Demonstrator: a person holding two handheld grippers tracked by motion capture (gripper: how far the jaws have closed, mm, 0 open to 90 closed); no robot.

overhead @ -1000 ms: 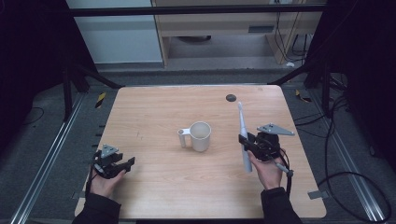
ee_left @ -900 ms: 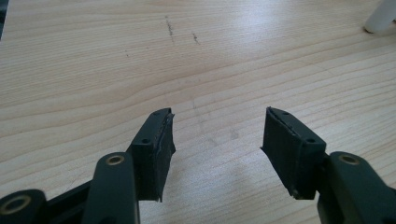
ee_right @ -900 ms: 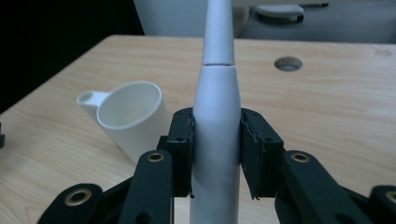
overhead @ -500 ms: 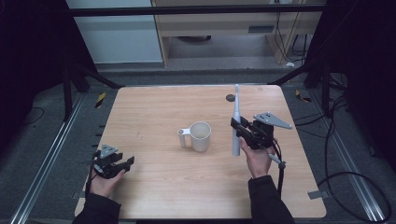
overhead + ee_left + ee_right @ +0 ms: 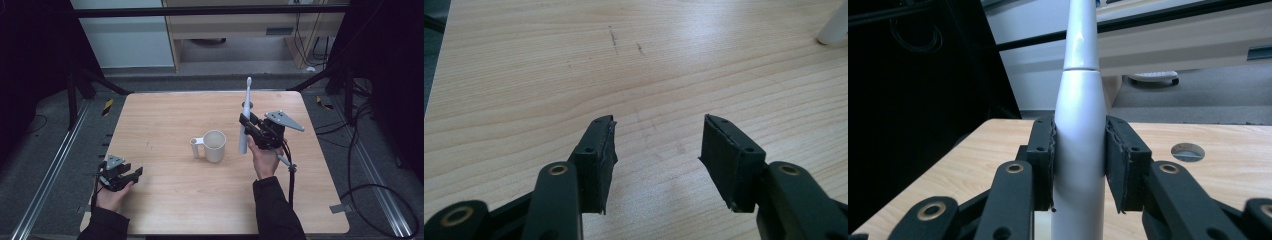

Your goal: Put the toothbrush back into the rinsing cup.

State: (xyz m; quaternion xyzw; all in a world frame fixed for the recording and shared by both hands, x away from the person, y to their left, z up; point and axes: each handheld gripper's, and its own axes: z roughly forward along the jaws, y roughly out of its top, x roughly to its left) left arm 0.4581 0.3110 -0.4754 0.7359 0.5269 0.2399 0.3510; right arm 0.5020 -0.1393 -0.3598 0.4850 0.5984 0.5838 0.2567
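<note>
My right gripper [image 5: 248,131] is clamped on the long white plastic electric toothbrush [image 5: 245,116], both pads pressed against its thick handle section. In the right gripper view the toothbrush [image 5: 1079,150] stands nearly upright between the jaws, narrow neck pointing up. In the high view its lower end hangs above the light wooden table [image 5: 165,110], just to the right of the white ceramic mug with a side handle [image 5: 214,145], not touching it.

My left gripper [image 5: 125,176] rests near the table's front-left corner, well apart from the mug. Its jaws stand wide apart with nothing between them; the left gripper view shows bare wood grain past the pads [image 5: 599,155].

Step in hand, as I judge it: transport of the toothbrush toward the mug for standing it inside.

Next move calls for:
1. Shift the toothbrush leftward until its lower end is over the mug opening.
2. Keep it upright and lower it inside the rim.
3. Release only once the base is inside; an early release could tip the mug.

A small dark round insert [image 5: 1187,151] sits in the table beyond.
</note>
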